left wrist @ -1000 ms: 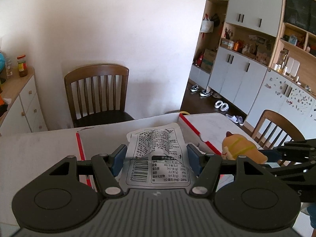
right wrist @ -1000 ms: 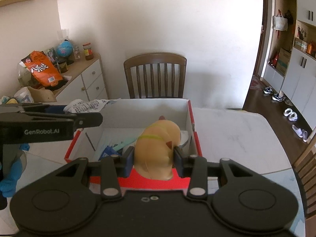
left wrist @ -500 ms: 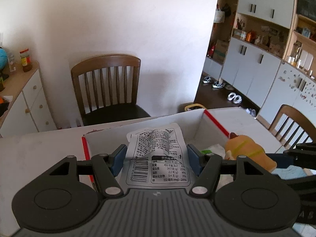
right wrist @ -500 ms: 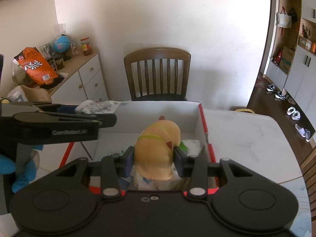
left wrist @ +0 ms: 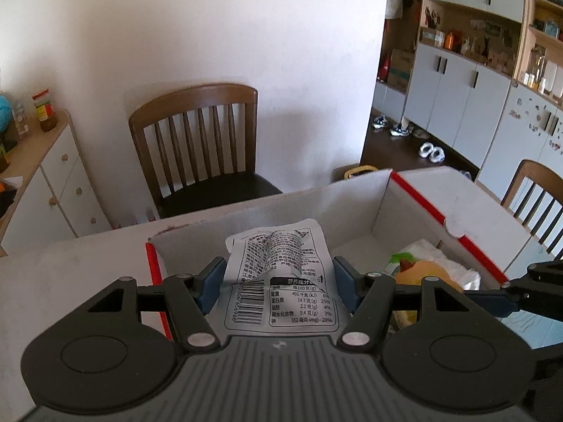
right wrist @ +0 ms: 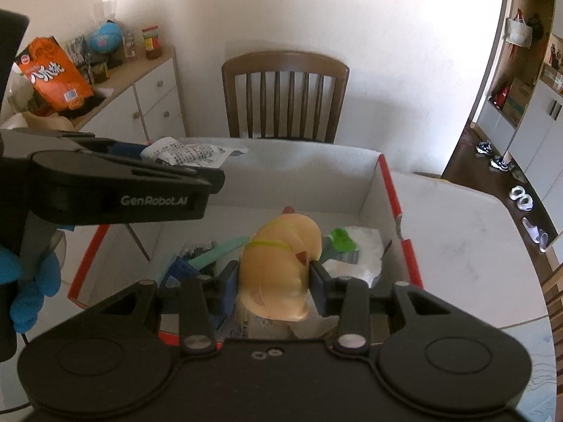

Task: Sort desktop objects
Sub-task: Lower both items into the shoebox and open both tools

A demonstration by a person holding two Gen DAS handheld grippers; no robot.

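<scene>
My left gripper (left wrist: 279, 286) is shut on a white snack packet (left wrist: 281, 281) printed with black text and a barcode, held over the left side of a white cardboard box with red rims (left wrist: 355, 197). My right gripper (right wrist: 271, 279) is shut on a yellow-orange plush toy (right wrist: 281, 256) and holds it inside the box (right wrist: 390, 190), above the things lying there. The left gripper (right wrist: 116, 190) with the packet (right wrist: 183, 151) also shows at the left in the right wrist view. The toy (left wrist: 422, 272) shows at the right in the left wrist view.
The box holds a white plastic bag (right wrist: 362, 249), a green item (right wrist: 341, 241) and teal and blue packets (right wrist: 211, 256). A wooden chair (left wrist: 197, 140) stands behind the white table (right wrist: 464, 246). A sideboard (right wrist: 140, 102) with an orange bag (right wrist: 52, 74) is at the left.
Both grippers have moved forward over the box. The right gripper has brought the plush toy from above the front rim to down inside the box. The left gripper still holds the packet.
</scene>
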